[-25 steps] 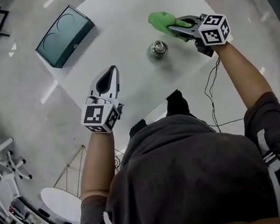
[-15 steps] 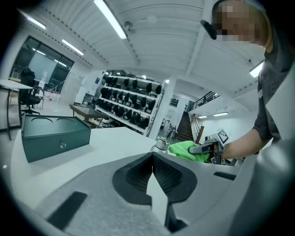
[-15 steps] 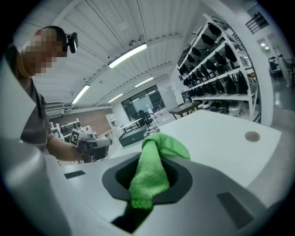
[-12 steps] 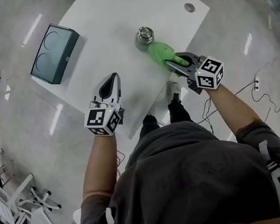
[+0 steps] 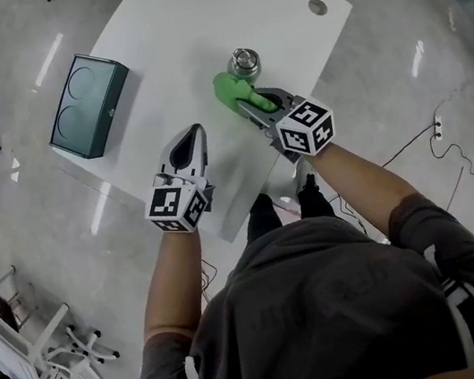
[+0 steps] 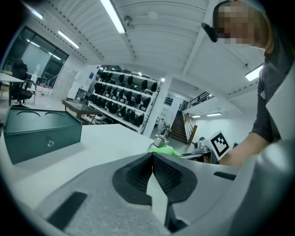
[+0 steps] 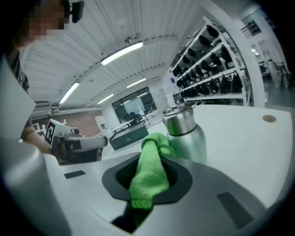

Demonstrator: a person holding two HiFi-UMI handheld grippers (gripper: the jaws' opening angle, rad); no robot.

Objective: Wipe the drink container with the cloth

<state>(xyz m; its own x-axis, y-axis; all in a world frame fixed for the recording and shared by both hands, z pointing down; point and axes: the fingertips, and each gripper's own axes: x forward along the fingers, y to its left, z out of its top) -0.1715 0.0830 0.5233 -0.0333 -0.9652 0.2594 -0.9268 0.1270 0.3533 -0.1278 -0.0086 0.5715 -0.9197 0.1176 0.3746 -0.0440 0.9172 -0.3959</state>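
A person is standing over a white table [image 5: 189,20], holding a two-jaw claw in each hand. The right claw [image 5: 245,105] is gripping a bright green fuzzy cloth [image 7: 150,177] tightly, with its jaws closing on the middle of the fabric and the bunched end sticking out past the tips. Directly ahead of this claw, a silver metal drink bottle [image 7: 184,133] with a capped top is standing upright on the table. The cloth's free end is lying against the bottle's side nearest the claw, though actual contact is hard to confirm. The left claw [image 5: 193,133] is hovering over the table with its jaws pressing fully together and holding nothing. The bottle is sitting ahead of it and to its right. A dark green rectangular metal box [image 5: 86,104] is resting well apart, ahead of it and to its left.
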